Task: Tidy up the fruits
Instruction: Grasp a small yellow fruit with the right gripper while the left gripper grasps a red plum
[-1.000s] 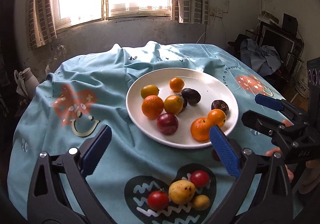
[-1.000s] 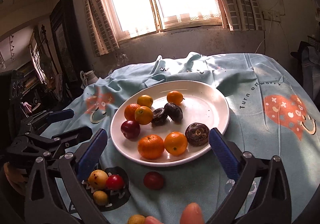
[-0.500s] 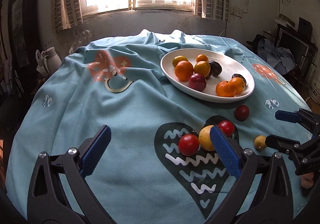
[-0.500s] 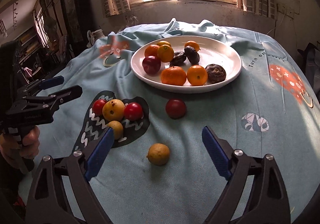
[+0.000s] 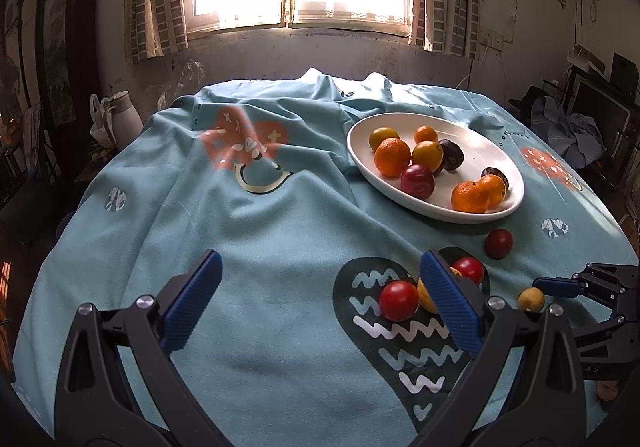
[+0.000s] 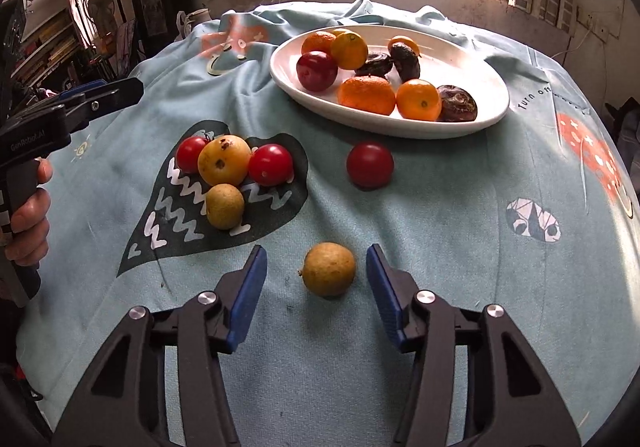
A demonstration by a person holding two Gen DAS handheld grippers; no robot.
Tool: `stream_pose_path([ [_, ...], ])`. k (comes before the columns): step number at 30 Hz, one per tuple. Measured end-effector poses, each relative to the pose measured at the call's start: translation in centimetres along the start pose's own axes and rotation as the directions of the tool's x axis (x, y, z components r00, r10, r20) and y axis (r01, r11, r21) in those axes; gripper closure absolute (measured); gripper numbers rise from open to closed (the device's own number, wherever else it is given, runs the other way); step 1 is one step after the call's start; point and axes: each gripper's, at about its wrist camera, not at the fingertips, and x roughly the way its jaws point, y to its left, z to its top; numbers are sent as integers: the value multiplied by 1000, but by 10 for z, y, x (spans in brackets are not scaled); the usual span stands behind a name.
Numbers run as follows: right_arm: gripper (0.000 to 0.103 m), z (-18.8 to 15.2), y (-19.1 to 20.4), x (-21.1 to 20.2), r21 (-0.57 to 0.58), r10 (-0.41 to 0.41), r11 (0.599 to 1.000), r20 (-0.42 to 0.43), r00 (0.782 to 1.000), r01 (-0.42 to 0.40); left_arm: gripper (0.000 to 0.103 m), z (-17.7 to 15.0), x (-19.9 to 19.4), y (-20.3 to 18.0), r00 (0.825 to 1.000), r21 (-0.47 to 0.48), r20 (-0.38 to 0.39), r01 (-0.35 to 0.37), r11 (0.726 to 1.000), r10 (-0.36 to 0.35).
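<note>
A white plate (image 6: 492, 115) holds several oranges, a red plum and dark fruits; it also shows in the left wrist view (image 5: 516, 203). A small yellow-brown fruit (image 6: 329, 269) lies on the blue cloth between the tips of my open right gripper (image 6: 316, 271), untouched. A red fruit (image 6: 370, 165) lies loose in front of the plate. Two red fruits and two yellow ones (image 6: 224, 161) sit on the dark heart print. My left gripper (image 5: 320, 303) is open and empty over bare cloth, left of that cluster (image 5: 398, 301).
The round table's cloth (image 5: 280, 231) is rumpled at the back. A white jug (image 5: 120, 115) stands beyond the far left edge. Dark furniture and clutter (image 5: 592, 119) stand to the right. The left gripper's body (image 6: 48, 119) is at the left in the right wrist view.
Both grippers have pulled back from the plate and dropped lower. My right gripper has closed in on the small yellow-brown fruit, which now sits between its tips. My left gripper shifted left.
</note>
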Motion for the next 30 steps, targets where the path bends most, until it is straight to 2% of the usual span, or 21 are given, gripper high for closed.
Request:
stream_pose_path([
  [4,71,-2,0,4,-8,-31,1000,-18,999,31,2,0,0,1,1000,-6,1,-2,1000,2],
  [7,75,-2,-8,2,43,0,999,-5,1000,1,3,-1,5,-1,998,8,-33,45,999,-45],
  [8,75,-2,-11,1,60,6,998,1,1000,-6,8,-3,9,-4,996,29,-56,71,997,-70],
  [9,75,-1,-13,0,73,6,997,8,1000,-7,14,-4,12,-9,993,57,-79,98,994,-93],
  [11,75,-1,-17,0,89,7,996,12,1000,-8,44,-10,20,-17,986,108,-125,123,987,-109],
  [13,75,-1,-20,0,109,22,994,11,1000,-23,59,-15,27,-22,979,139,-163,145,980,-122],
  [18,75,-1,-20,1,113,25,993,6,1000,-25,60,-23,26,-35,972,215,-176,193,957,-156],
  [22,75,-1,-21,1,116,24,993,4,1000,-24,60,-29,31,-44,970,257,-191,198,946,-151],
  [30,75,-2,-21,1,120,22,992,4,1000,-22,61,-29,44,-48,973,283,-188,182,942,-132],
])
